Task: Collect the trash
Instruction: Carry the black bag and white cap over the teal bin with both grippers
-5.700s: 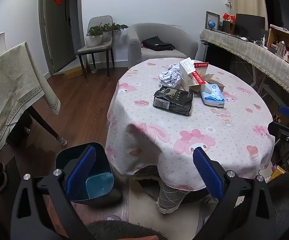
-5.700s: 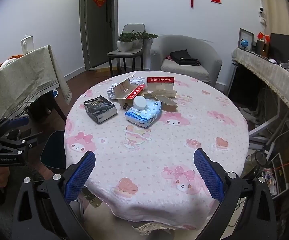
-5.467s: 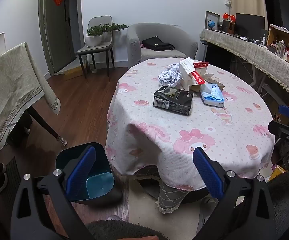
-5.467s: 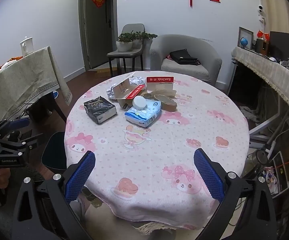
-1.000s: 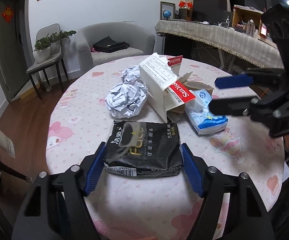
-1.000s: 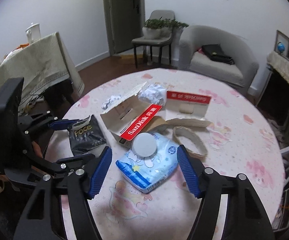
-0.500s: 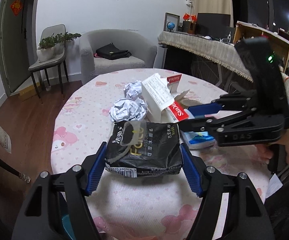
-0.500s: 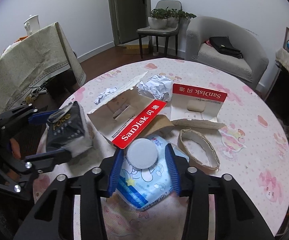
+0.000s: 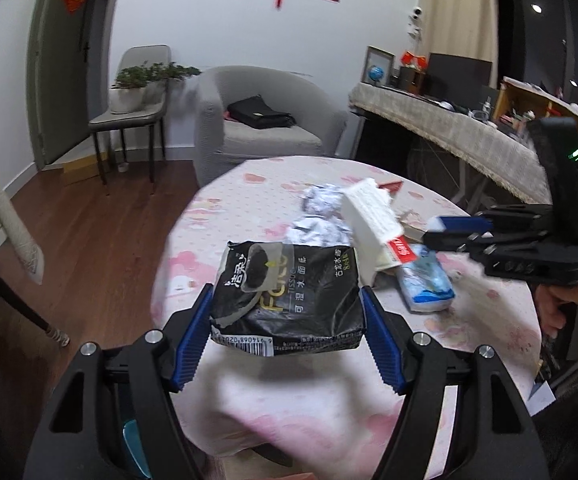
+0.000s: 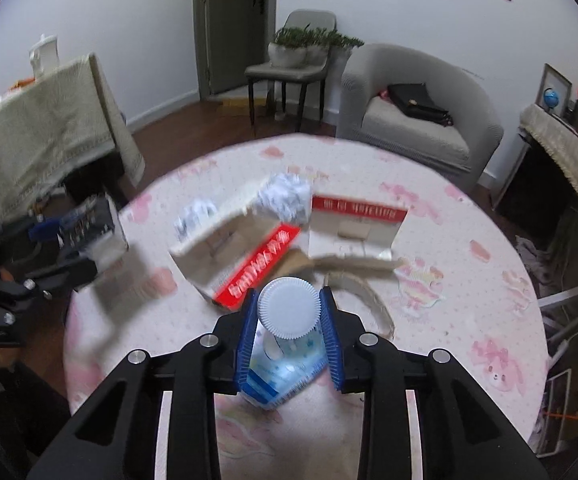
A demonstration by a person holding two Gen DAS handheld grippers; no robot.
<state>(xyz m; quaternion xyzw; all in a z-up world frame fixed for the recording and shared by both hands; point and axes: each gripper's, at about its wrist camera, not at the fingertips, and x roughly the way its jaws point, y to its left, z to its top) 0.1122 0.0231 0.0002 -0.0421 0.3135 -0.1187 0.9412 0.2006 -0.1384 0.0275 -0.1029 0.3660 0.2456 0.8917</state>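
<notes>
My left gripper [image 9: 287, 330] is shut on a black tissue pack [image 9: 287, 298] and holds it lifted above the near edge of the round table [image 9: 321, 400]. My right gripper [image 10: 289, 334] is shut on a blue-and-white wet wipes pack [image 10: 285, 360] with a round white lid [image 10: 287, 313]; the pack is raised off the table. On the table lie an open white and red SanDisk box [image 10: 245, 248], a second box part [image 10: 353, 228], crumpled foil balls [image 10: 287, 196] and a brown cardboard ring [image 10: 363, 300]. In the left wrist view the wipes pack [image 9: 425, 284] shows at the right.
The table has a pink cartoon cloth [image 10: 469, 280]. A grey armchair [image 10: 413, 120] with a black bag and a chair with plants [image 10: 301, 60] stand behind. A cloth-covered table [image 10: 37, 140] is on the left, a long sideboard [image 9: 449, 136] on the right. A sliver of the teal bin [image 9: 135, 446] shows below.
My left gripper has lifted the black tissue pack up and back toward the table's near edge. My right gripper has closed on the wipes pack and raised it.
</notes>
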